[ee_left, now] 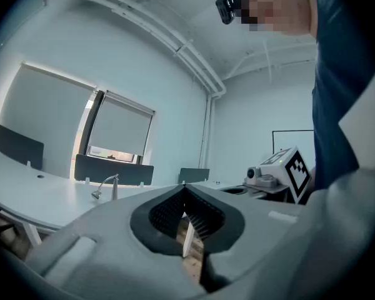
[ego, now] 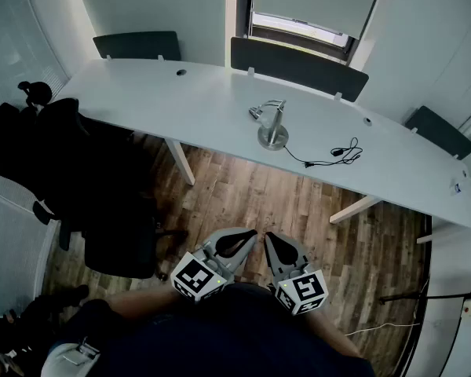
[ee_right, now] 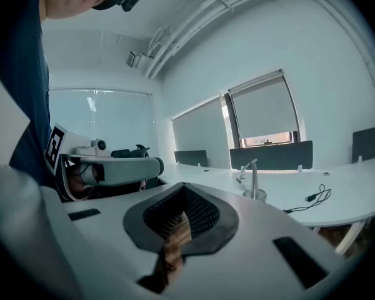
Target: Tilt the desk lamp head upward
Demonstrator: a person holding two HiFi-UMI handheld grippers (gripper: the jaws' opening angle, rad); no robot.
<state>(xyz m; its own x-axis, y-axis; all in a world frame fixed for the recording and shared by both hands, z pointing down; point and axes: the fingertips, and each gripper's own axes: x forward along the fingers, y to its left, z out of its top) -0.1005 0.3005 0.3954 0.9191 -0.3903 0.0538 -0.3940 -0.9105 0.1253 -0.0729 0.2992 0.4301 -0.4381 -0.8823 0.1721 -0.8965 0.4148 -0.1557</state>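
Observation:
A small silver desk lamp (ego: pixel 272 124) stands on the long white desk (ego: pixel 180 108), its round base near the front edge and its head (ego: pixel 256 113) hanging down to the left. The lamp (ee_left: pixel 107 185) is small and far off in the left gripper view, and the lamp (ee_right: pixel 252 179) also stands far off in the right gripper view. My left gripper (ego: pixel 250 234) and right gripper (ego: pixel 270 237) are held close to the person's body over the floor, well short of the desk. Both are shut with nothing between the jaws.
A black cord with a switch (ego: pixel 337 155) runs right from the lamp base. Black office chairs (ego: pixel 78 179) stand at the left under the desk edge. Dark divider panels (ego: pixel 298 65) line the desk's far side. Wooden floor (ego: pixel 298 210) lies between me and the desk.

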